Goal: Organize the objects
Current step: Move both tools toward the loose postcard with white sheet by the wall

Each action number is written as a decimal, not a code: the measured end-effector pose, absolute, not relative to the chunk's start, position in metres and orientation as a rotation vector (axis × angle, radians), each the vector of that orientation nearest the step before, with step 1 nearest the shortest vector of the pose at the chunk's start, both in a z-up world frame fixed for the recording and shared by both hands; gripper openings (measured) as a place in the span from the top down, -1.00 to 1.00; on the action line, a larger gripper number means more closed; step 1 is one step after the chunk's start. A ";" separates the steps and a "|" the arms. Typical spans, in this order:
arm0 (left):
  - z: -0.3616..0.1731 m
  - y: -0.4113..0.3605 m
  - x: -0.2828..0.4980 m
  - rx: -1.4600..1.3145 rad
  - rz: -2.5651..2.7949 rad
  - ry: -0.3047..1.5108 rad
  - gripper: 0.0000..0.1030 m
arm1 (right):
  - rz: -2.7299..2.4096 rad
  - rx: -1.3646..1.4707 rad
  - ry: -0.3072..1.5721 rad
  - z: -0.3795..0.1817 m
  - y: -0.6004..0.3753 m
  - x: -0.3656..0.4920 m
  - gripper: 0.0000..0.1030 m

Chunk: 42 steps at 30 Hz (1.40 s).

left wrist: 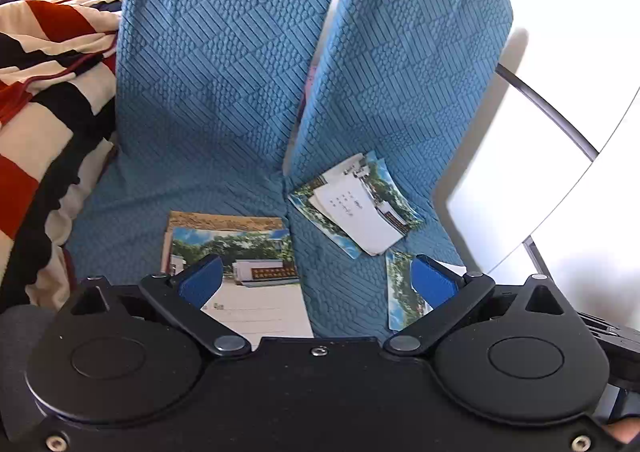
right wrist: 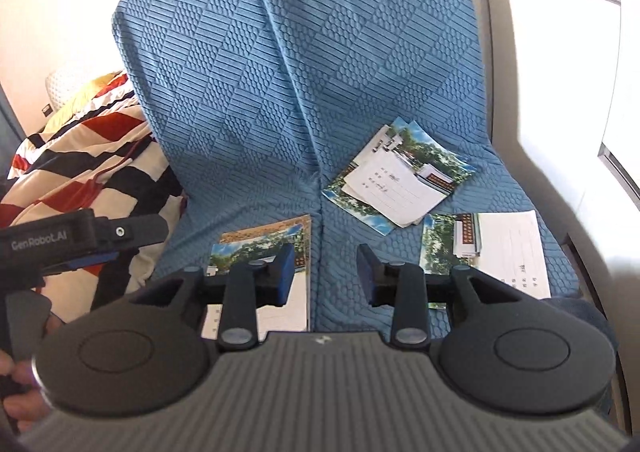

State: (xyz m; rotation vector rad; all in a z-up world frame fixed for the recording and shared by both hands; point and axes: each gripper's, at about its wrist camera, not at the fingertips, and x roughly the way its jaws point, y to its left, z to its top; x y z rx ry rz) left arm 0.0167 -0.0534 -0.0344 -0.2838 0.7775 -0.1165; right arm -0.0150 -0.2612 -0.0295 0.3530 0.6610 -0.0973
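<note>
Picture postcards lie on a blue textured sofa seat (left wrist: 224, 92). A neat stack (left wrist: 236, 252) sits on the left cushion, partly under my left gripper's left finger. A loose, fanned pile (left wrist: 356, 204) lies on the right cushion, and a single card (left wrist: 400, 292) rests nearer me. My left gripper (left wrist: 318, 278) hangs just above the seat seam, open wide and holding nothing. In the right wrist view the stack (right wrist: 264, 248), the fanned pile (right wrist: 400, 176) and the single card (right wrist: 504, 248) all show. My right gripper (right wrist: 325, 272) stands open over the seam, with only cushion between its fingers.
A red, black and cream striped blanket (left wrist: 48, 92) (right wrist: 80, 156) is heaped against the sofa's left side. A white panel with a dark curved rail (left wrist: 540, 172) borders the right. The left tool's black housing (right wrist: 60, 240) and a hand (right wrist: 20, 404) show at the right wrist view's left edge.
</note>
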 end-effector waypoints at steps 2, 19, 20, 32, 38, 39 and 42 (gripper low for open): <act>-0.035 -0.057 0.018 -0.281 -0.122 0.780 -0.95 | -0.105 0.355 0.661 -0.031 -0.265 -0.017 0.28; -0.037 -0.095 0.031 -0.261 -0.192 0.794 -0.95 | -0.176 0.382 0.665 -0.040 -0.299 -0.031 0.08; -0.038 -0.099 0.032 -0.252 -0.195 0.793 -0.95 | -0.179 0.385 0.662 -0.040 -0.301 -0.032 0.05; -0.044 -0.136 0.047 -0.236 -0.239 0.817 -0.95 | -0.294 0.440 0.651 -0.048 -0.341 -0.052 -0.58; -0.050 -0.155 0.050 -0.232 -0.259 0.832 -0.95 | -0.334 0.482 0.656 -0.057 -0.359 -0.061 -0.58; -0.053 -0.158 0.051 -0.237 -0.264 0.839 -0.95 | -0.339 0.487 0.658 -0.058 -0.362 -0.063 -0.58; -0.061 -0.169 0.056 -0.244 -0.276 0.865 -0.95 | -0.356 0.514 0.664 -0.063 -0.371 -0.068 -0.58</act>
